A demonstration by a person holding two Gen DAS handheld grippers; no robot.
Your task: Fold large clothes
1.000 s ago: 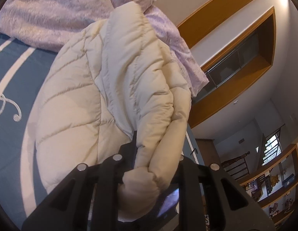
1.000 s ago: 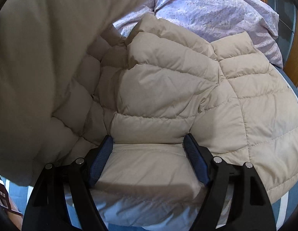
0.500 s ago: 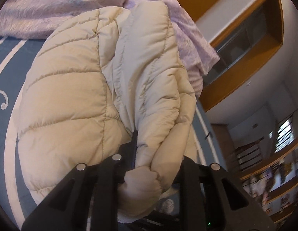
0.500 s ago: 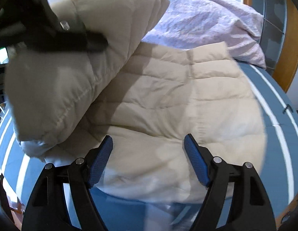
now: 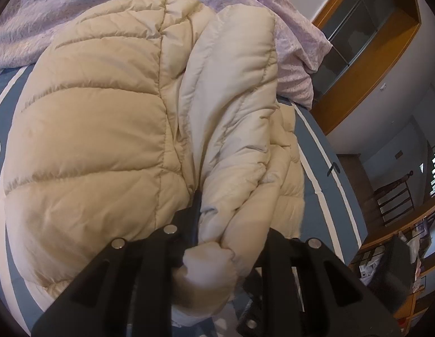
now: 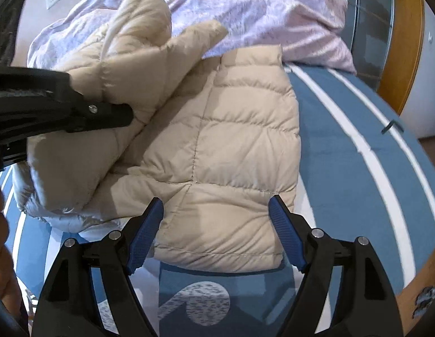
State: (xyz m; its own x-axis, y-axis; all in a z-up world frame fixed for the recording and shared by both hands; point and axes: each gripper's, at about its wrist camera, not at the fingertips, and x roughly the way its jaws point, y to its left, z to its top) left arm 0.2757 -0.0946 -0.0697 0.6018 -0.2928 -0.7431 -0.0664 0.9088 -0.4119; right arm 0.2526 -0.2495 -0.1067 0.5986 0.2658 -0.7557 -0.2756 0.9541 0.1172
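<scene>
L gripper (image 5: 226,224) fingers (image 5: 196,213) buried in jacket (image 5: 105,129) fold; shelf (image 5: 397,250) contents blurred.

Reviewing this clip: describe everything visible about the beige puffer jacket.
The beige puffer jacket is quilted, shiny and puffy, with a paler lining at its lower edge. Its body lies flat on the blue striped bedspread, its top against a lilac duvet. The left gripper pinches one bunched part above the body. The right gripper hovers open at the hem.

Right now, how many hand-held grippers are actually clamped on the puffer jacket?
1. The left hand-held gripper is shut on a bunched fold of the beige puffer jacket, lifted over the bed. The right hand-held gripper is open, its blue pads either side of the jacket's near edge, gripping nothing.
</scene>
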